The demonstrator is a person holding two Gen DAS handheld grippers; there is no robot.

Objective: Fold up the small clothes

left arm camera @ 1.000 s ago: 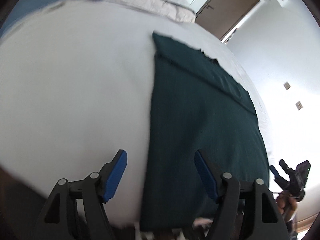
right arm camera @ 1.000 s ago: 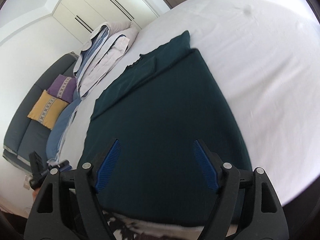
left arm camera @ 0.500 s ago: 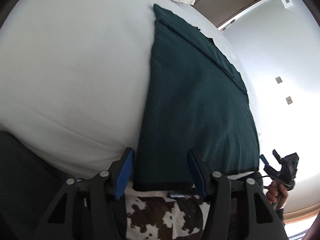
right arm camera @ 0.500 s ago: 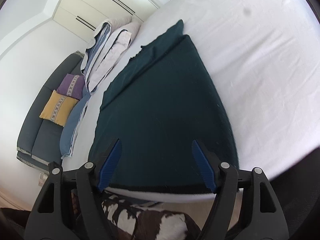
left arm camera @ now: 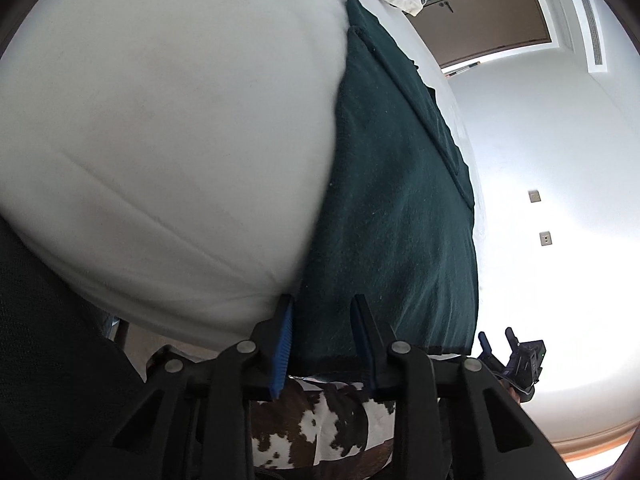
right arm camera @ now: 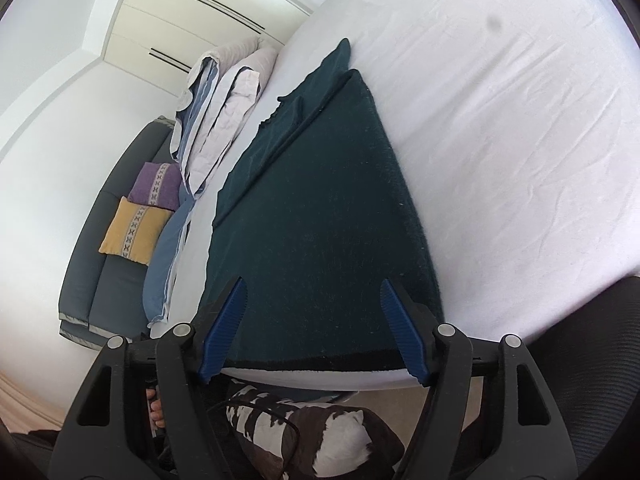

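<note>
Left gripper (left arm camera: 322, 336): fingers narrowly apart, straddling the near left corner of the dark green garment (left arm camera: 392, 208) at its hem (contact cannot be confirmed). Right gripper (right arm camera: 314, 324): fingers wide apart, poised over the hem's middle, nothing between the blue pads (right arm camera: 400, 336).

The garment lies flat at the near edge of the white bed (right arm camera: 500, 140), a folded layer showing toward its far end.

The left view alone shows a brown door (left arm camera: 484, 20) at upper right; the right view alone shows stacked bedding (right arm camera: 224, 116), a dark sofa (right arm camera: 100, 280), and yellow (right arm camera: 132, 230) and purple (right arm camera: 158, 184) cushions at left.

Bare sheet flanks the garment; a cowhide-patterned item (right arm camera: 312, 436) sits below the bed edge.
</note>
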